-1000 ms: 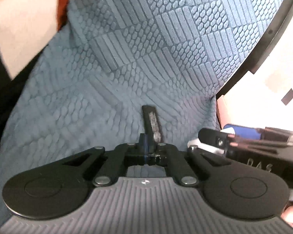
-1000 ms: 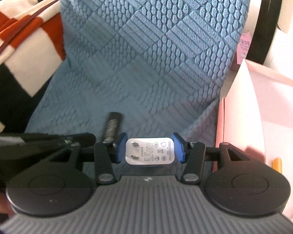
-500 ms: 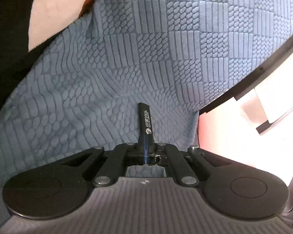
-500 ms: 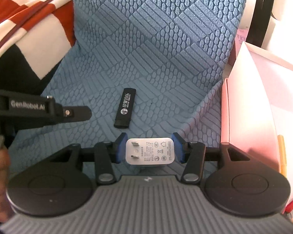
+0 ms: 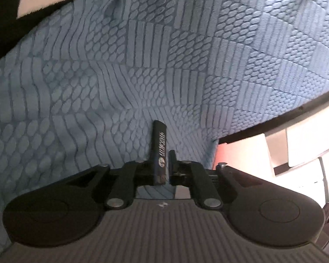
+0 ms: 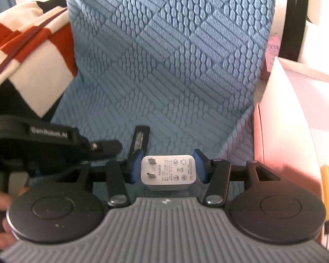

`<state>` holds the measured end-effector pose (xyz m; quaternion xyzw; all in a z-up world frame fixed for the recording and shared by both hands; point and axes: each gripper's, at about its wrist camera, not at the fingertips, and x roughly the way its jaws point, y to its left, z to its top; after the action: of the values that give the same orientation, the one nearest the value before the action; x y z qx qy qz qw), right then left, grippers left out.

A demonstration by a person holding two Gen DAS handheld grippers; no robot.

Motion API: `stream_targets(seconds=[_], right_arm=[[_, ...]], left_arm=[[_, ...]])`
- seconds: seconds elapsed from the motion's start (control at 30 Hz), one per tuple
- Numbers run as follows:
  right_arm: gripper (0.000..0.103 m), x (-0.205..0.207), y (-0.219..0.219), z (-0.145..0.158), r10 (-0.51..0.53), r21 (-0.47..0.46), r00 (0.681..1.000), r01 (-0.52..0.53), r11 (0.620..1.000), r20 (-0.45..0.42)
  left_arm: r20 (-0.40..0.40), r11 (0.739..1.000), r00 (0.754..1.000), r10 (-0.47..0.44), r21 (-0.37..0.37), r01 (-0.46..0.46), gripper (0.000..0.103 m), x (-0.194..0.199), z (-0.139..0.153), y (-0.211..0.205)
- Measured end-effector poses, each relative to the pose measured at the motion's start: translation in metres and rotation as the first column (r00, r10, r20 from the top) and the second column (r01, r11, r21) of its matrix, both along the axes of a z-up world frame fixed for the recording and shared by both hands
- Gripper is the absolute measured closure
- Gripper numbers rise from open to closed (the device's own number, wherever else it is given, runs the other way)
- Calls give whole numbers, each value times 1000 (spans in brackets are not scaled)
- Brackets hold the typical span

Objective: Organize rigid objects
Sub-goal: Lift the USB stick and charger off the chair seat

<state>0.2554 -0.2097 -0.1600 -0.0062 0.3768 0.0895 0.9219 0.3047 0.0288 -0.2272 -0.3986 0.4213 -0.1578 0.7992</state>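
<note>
USB stick (image 5: pixel 159 151), black, sits between the opening jaws of the left gripper (image 5: pixel 162 168) over blue textured fabric (image 5: pixel 186 65); the right gripper (image 6: pixel 167 168) clamps a white charger plug (image 6: pixel 167 172).

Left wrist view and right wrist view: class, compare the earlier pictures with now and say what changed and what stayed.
The left tool rolled and moved in on the black USB stick; its jaws, shut before, are now opening with the stick between them, right pad clear. The stick stays lying on the blue cover. The right tool stays clamped on the white charger.
</note>
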Motion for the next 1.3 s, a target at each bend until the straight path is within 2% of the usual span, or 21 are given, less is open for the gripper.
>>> stream_targets(seconds=[0.23,0.4,0.6,0.73,0.83,1.0,1.17,1.3], right_arm=[[50,25,-6,-7,19,83,1000,-20,996,10],[50,26,-3,-11,33,70,999,-34,997,12],[50,16,2,-10,32,15,999,-32,999,16],[50,8,9,-12,60,-39,997,-59,998,43],[50,7,5,-12,49,-14,998,-48,999,39],[50,5,3,-11,40,1,998,-40,999,39],[50,4,1,-11,34,6,999,-34,999,37],[50,1,2,-11,39,-4,999,-39,999,36]], left_arm=[[2,1000,1000,-21,-16,21,87,14,-2,-7],[-27,1000,999,-24,12,25,84,21,-11,-14],[-7,998,999,-44,52,44,77,23,-10,-21],[-17,999,999,-39,-21,38,70,24,-15,-18],[-25,997,999,-37,-76,35,70,24,-18,-15],[8,996,997,-71,-55,71,70,25,-10,-21],[-18,989,997,-69,-136,66,70,26,-17,-16],[-26,992,995,-99,-84,96,70,26,-17,-24]])
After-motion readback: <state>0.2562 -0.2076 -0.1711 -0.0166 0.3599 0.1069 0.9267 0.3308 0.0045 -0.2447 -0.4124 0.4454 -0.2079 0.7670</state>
